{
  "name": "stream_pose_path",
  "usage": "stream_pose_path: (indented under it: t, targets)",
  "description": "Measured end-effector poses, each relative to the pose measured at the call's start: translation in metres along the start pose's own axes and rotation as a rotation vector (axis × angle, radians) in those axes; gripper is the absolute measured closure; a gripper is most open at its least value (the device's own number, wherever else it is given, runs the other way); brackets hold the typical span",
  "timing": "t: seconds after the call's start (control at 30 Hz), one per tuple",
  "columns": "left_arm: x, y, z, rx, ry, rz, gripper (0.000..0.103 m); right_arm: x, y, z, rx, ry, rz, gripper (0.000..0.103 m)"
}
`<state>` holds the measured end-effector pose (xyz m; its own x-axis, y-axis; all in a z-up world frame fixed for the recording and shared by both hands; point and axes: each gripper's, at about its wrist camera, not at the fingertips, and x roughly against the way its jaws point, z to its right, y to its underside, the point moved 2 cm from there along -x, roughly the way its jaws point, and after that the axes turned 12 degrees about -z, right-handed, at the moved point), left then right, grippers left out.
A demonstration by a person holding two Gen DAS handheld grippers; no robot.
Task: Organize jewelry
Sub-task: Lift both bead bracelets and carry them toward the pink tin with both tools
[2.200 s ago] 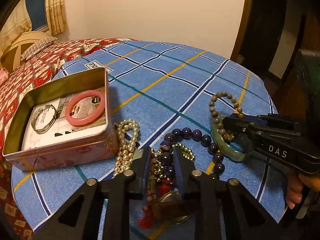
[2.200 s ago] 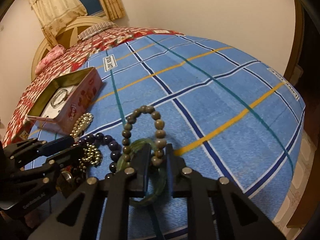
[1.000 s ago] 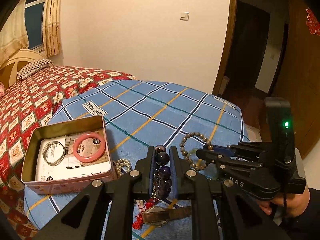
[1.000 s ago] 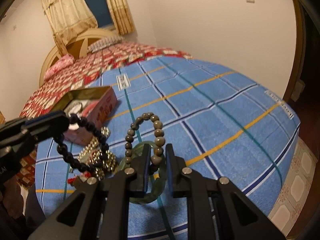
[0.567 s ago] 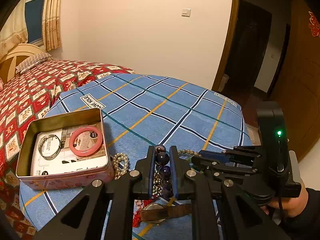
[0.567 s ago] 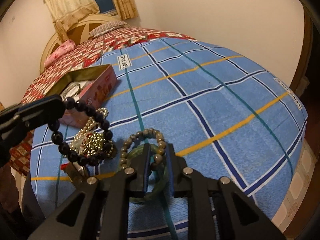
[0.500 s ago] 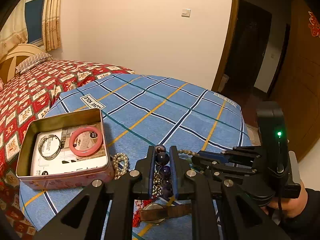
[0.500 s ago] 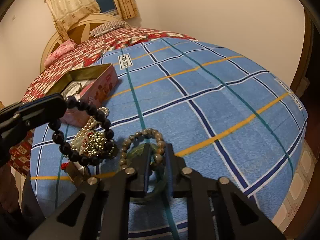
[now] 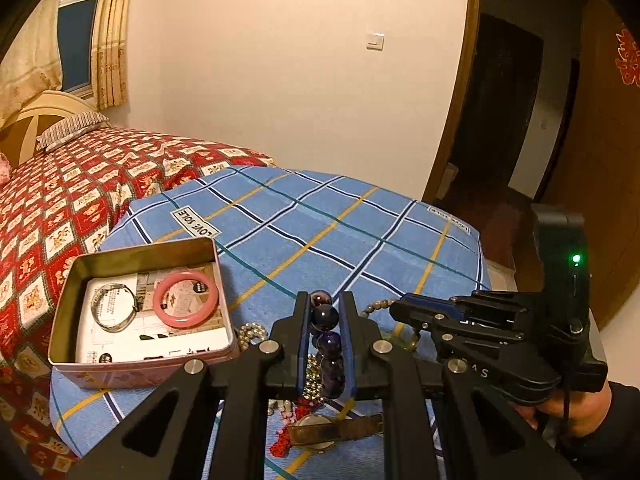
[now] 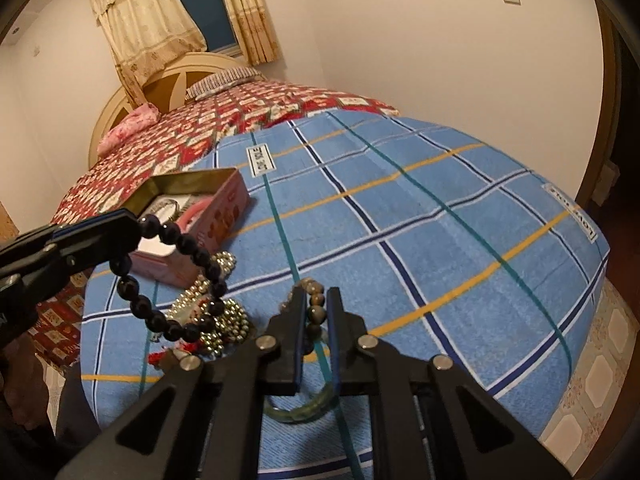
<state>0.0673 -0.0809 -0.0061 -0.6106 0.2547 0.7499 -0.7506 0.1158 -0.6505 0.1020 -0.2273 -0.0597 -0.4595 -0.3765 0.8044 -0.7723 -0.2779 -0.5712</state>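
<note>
two grippers over the blue blanket (image 10: 420, 216): left gripper (image 9: 325, 312) clamps the purple bead bracelet (image 10: 176, 280); right gripper (image 10: 315, 312) clamps the brown bead bracelet (image 10: 316, 304), tin (image 9: 80, 276) far left.

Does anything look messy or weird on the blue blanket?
Yes. Beside the pink tin, a heap of jewelry lies jumbled together: gold-bead strands, something red, and a watch, all overlapping. Only a pink bangle and a silver bracelet lie neatly inside the tin. Nothing looks broken.

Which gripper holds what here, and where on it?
The left gripper pinches the dark purple bead bracelet by a few beads at its top. The right gripper is shut on the brown bead bracelet, on one side of its loop.
</note>
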Motion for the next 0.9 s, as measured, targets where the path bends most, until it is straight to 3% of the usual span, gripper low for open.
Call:
stream_pose_path:
  t: [0.33, 0.9]
  targets:
    - [0.024, -0.011, -0.022, 0.037, -0.041, 0.042, 0.09, 0.01, -0.028, -0.02, 0.059, -0.01, 0.045, 0.091]
    - [0.05, -0.028, -0.095, 0.119, -0.156, 0.1, 0.09, 0.002, -0.075, -0.071, 0.176, -0.068, 0.078, 0.091]
